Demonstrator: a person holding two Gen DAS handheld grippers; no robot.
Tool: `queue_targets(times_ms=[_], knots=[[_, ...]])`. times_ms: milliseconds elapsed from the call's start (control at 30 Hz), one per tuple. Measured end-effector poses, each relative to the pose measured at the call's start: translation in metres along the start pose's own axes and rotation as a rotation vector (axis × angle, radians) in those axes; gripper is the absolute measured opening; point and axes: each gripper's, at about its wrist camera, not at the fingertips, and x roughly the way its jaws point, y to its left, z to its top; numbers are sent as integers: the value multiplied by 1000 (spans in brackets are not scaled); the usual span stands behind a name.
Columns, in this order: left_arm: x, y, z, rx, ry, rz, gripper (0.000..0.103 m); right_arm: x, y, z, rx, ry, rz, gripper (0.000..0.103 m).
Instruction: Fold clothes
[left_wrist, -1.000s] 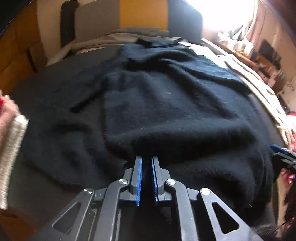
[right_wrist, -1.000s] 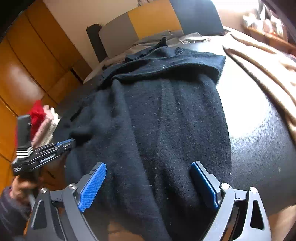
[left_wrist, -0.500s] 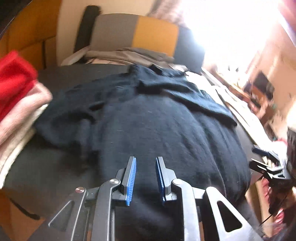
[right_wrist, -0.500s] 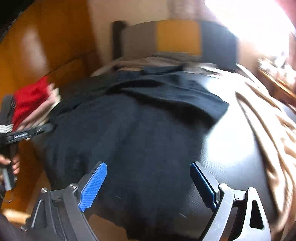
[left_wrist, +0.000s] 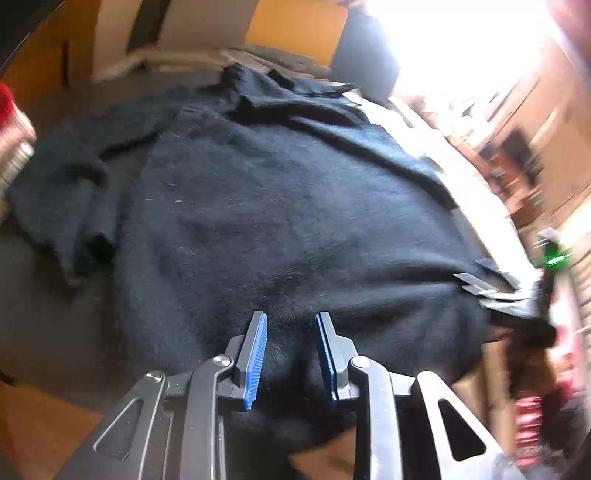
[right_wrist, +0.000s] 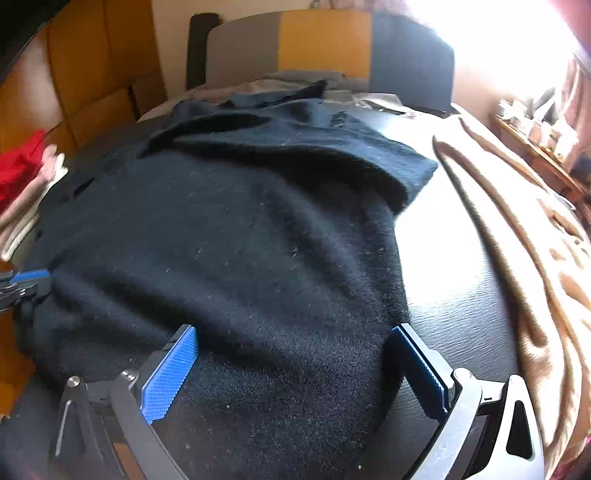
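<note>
A black sweater (left_wrist: 280, 206) lies spread on the dark table (right_wrist: 447, 258), collar at the far end and hem hanging over the near edge. One sleeve (right_wrist: 332, 155) is folded across the chest. My left gripper (left_wrist: 291, 315) hovers at the hem; its jaws are opening, and the fabric shows in the gap without the pads pressing on it. My right gripper (right_wrist: 295, 328) stands over the hem's right part, its jaws spreading to their widest with cloth under and between them, untouched. Each gripper shows at the edge of the other's view: right gripper (left_wrist: 491, 284), left gripper (right_wrist: 22, 280).
A stack of folded red, pink and white clothes (right_wrist: 26, 184) sits at the table's left. A beige garment (right_wrist: 524, 251) lies along the right side. Behind the table stands a grey, yellow and dark chair back (right_wrist: 321, 40). A cluttered shelf (right_wrist: 543, 136) is at the far right.
My left jaws went from shut at the hem to parted, and the left view swung right. The right jaws widened a little and the right view shifted across the sweater.
</note>
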Motion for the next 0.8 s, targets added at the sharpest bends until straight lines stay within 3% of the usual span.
queue_targets(times_ms=[100,200,367,400,467,600,733,800], knots=[[-8,-1,6,40,-45,68,27,-6,2,7,29,21,-38,103],[-18,6,15,63,-85,91,27,-14,16,24,29,-24,-70,103],[0,25,51,44,-103,123,27,-14,52,79,-44,-168,38,103],[7,30,57,31,-97,124,27,-5,63,93,-68,-173,60,97],[22,39,67,6,-82,128,27,17,81,117,-107,-171,98,75],[36,50,68,-3,-88,100,27,64,112,161,-133,-140,175,76],[37,56,66,-18,-103,72,28,105,150,196,-182,-114,214,89],[37,60,67,-31,-105,53,28,126,171,210,-223,-98,198,90]])
